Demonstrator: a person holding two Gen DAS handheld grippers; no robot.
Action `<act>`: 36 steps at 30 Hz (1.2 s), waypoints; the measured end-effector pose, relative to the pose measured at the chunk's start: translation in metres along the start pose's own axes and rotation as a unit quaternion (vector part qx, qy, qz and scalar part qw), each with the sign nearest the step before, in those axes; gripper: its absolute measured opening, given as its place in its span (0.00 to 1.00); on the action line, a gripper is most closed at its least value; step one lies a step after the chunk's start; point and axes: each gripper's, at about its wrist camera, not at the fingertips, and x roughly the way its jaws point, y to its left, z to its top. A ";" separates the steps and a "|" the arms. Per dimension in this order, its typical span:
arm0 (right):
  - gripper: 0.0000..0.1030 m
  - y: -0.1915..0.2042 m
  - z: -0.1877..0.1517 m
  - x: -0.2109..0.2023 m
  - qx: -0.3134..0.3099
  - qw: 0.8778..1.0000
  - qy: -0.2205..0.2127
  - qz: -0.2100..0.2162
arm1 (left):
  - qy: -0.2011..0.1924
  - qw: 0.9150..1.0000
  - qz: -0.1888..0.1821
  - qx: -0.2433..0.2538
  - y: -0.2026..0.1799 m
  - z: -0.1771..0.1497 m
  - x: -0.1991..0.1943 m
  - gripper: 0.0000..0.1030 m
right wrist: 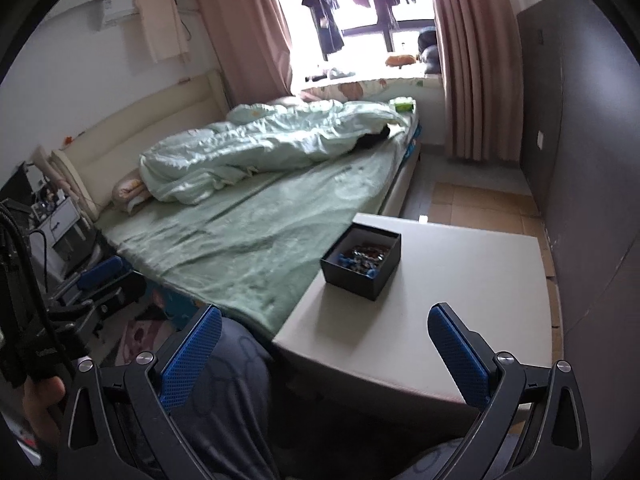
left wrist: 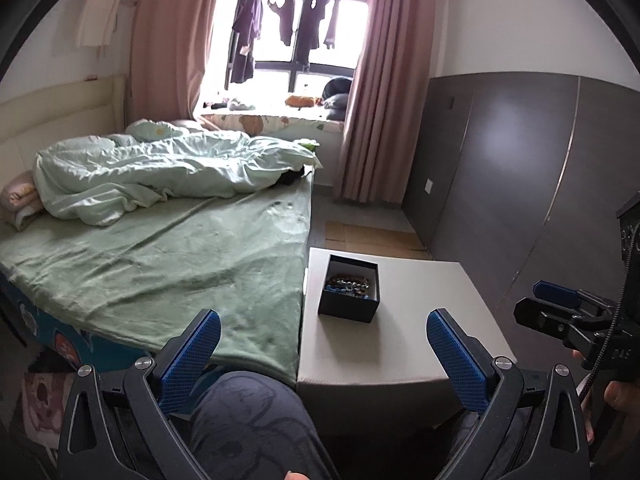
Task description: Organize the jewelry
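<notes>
I have both tools held back from the work, and neither has anything in it. My left hand-held gripper (left wrist: 323, 338) stands wide open, its blue ribbed pads spread far apart with only my knee and the table edge between them. My right hand-held gripper (right wrist: 325, 334) is spread just as wide and is equally empty.

The thing I care about is the small black square open-topped cardboard box (left wrist: 349, 289) sitting on the pale grey flat-topped table (left wrist: 420, 320) beside the green-sheeted bed (left wrist: 160, 248). Inside it lies a tangled heap of mixed beaded jewelry (left wrist: 347, 282), brownish and blue beads; I cannot separate individual pieces at this range.

From the left tool the box lies almost straight ahead, a touch right of centre and well apart from the pads. From the right tool the same box (right wrist: 362, 263) lies ahead and slightly right of centre too, near the table's bed-side edge. The right tool also shows at the far right edge of the left view, out beyond the table's other side. I judge the left one better lined up for a straight reach. The box is square, so no long axis dictates wrist angle; the beads run roughly across its width.
</notes>
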 end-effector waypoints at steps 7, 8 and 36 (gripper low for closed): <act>1.00 0.023 -0.027 -0.030 0.003 0.999 -0.039 -0.002 | -0.022 1.000 0.011 0.012 0.002 -0.015 -0.035 1.00; 1.00 0.025 -0.031 -0.033 0.001 0.999 -0.042 -0.004 | -0.026 1.000 0.011 0.012 0.002 -0.018 -0.040 1.00; 1.00 0.066 -0.067 -0.079 -0.024 0.995 -0.091 -0.029 | -0.098 0.995 0.029 0.012 0.005 -0.033 -0.105 1.00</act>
